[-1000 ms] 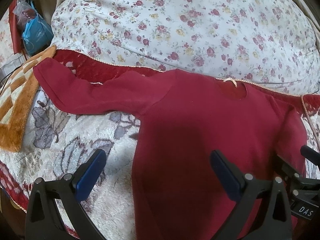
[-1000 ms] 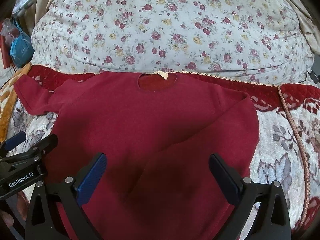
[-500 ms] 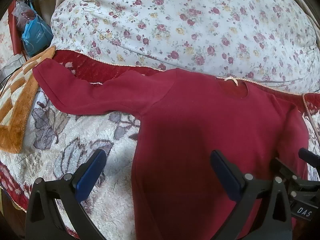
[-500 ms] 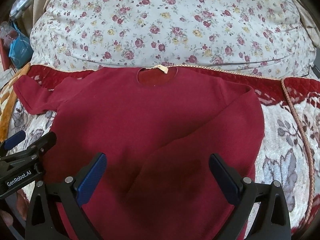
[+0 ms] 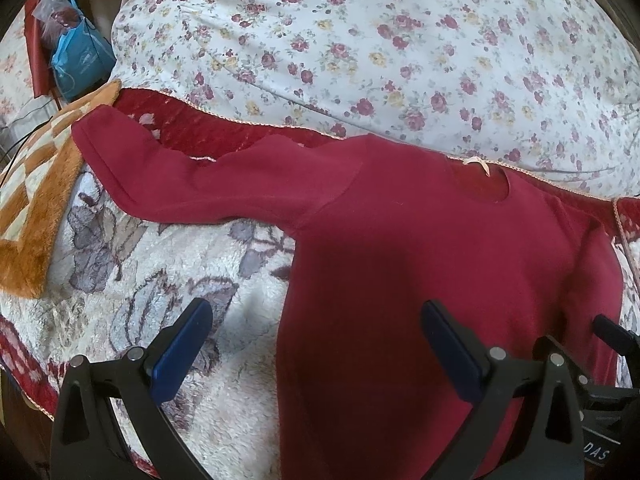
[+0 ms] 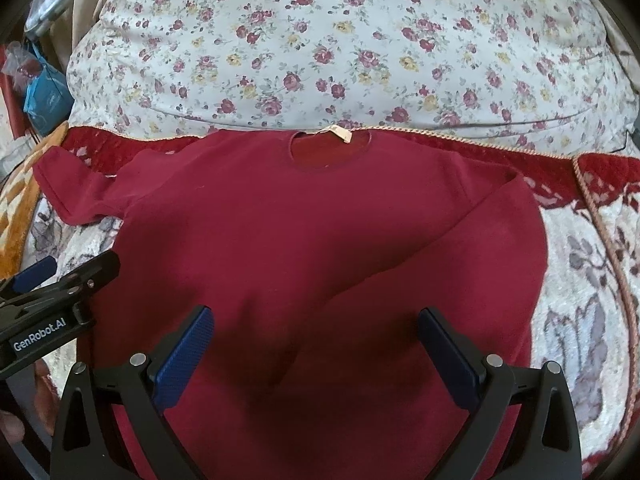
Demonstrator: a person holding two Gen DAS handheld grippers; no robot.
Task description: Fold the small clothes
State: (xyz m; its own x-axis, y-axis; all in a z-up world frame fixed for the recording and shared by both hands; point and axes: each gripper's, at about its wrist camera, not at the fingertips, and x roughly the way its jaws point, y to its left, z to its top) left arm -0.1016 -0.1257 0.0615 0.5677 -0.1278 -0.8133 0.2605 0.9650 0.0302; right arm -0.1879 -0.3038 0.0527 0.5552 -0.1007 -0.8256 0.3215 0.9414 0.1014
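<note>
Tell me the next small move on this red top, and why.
Probably send the left gripper to the outstretched sleeve and fold it across the red top. The other sleeve already lies folded over the body, and both grippers are open, holding nothing.

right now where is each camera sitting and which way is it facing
Left wrist: on the left tool, open, above the shirt's left edge, facing the outstretched sleeve and floral pillow; the right tool shows at lower right.
Right wrist: on the right tool, open, over the red shirt, facing its neckline; the left tool shows at left.
Both share the shirt, pillow and blanket.
</note>
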